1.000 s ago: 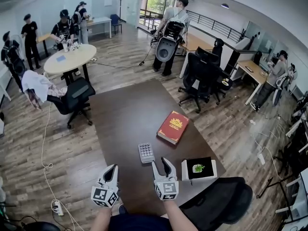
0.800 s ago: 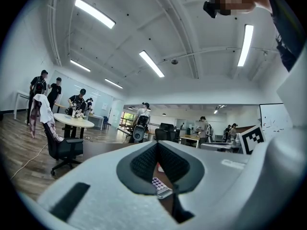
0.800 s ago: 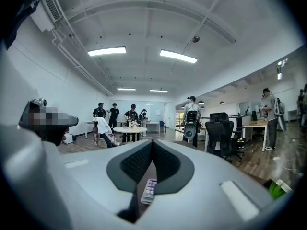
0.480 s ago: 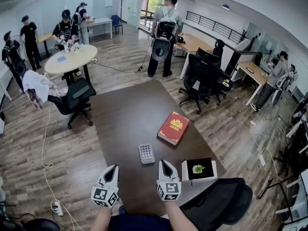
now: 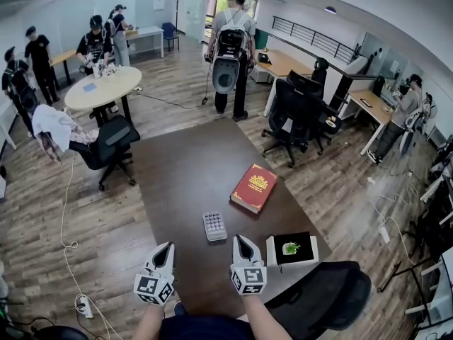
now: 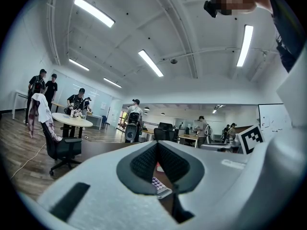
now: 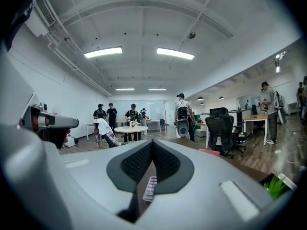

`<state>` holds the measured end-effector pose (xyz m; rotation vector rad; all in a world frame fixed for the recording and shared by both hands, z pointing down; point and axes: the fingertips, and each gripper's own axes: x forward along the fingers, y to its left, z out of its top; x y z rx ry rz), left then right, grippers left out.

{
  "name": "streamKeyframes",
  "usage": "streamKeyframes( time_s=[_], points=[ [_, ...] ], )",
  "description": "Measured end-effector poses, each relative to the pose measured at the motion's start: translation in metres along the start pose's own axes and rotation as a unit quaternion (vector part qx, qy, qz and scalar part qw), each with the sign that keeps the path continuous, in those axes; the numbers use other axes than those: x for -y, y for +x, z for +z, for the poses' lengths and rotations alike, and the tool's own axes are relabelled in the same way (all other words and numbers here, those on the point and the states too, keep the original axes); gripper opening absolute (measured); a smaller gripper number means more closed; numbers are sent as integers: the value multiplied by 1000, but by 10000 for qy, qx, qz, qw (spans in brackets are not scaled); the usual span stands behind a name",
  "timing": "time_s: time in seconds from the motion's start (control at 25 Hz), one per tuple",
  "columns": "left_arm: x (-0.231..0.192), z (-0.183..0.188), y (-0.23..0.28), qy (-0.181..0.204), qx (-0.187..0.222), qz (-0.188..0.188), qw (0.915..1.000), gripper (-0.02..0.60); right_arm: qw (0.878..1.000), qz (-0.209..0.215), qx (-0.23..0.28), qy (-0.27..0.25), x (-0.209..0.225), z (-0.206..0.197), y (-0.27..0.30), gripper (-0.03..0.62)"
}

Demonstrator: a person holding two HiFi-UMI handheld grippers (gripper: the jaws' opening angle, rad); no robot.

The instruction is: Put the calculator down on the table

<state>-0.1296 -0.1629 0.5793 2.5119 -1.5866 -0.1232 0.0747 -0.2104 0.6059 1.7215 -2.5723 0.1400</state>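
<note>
Beyond right hand-held gripper (image 5: pixel 241 239), calculator (image 5: pixel 214 226)

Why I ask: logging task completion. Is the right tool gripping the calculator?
No, the calculator lies flat on the table, ahead of the shut, empty right tool.

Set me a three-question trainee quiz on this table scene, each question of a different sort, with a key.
1. True or false: the calculator lies flat on the table, touched by neither the left gripper nor the right gripper.
2. Which lies farthest up the table from the grippers? A calculator; B red book; C black box.
3. Fill in: the right gripper's jaws are ____ (open or shut).

Key: 1 true; 2 B; 3 shut.
</note>
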Motion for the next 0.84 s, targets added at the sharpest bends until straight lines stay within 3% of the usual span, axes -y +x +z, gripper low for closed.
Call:
streamKeyframes(
  time_s=[0.84],
  points=[
    [-3, -2, -4, -126, -4, 12, 9999, -5, 9990, -209, -212, 330, 17, -24, -8, 9]
  ],
)
